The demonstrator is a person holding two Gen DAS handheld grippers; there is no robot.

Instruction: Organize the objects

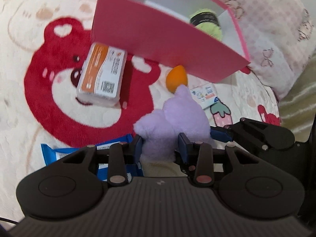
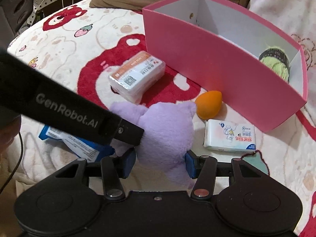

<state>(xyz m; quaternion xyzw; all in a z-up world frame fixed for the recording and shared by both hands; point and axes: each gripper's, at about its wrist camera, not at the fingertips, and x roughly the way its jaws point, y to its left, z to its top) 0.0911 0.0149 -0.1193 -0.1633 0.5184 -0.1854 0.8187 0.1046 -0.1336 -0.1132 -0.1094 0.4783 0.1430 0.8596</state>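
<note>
Purple plush toy (image 1: 173, 122) sits between the pads of both tools I am holding. My left hand-held gripper (image 1: 161, 146) has its blue pads pressed into the toy's lower part from either side, so it is clamped on the plush. My right hand-held gripper (image 2: 160, 164) also has the toy between its blue pads, which touch the fur on both flanks, so I read it as clamped on the toy too. In the right wrist view the black arm of the left tool crosses from the left and ends against the toy's side.

Beyond the toy lies a bed blanket (image 1: 29, 118) printed with a big red bear. A pink box (image 2: 207, 59) with a white inside stands open on it, and a ball of green yarn (image 2: 276, 63) with a dark label lies in its right end. An orange egg-shaped sponge (image 2: 208, 104) rests just in front of the box's near wall, close to the toy's ear. A white pack with an orange band (image 2: 138, 75) lies left of the sponge on the bear print, near the box. A small tissue pack (image 2: 230, 136) lies to the right of the toy, apart from it. A blue packet (image 2: 79, 144) lies on the left, partly under the left tool's arm.
</note>
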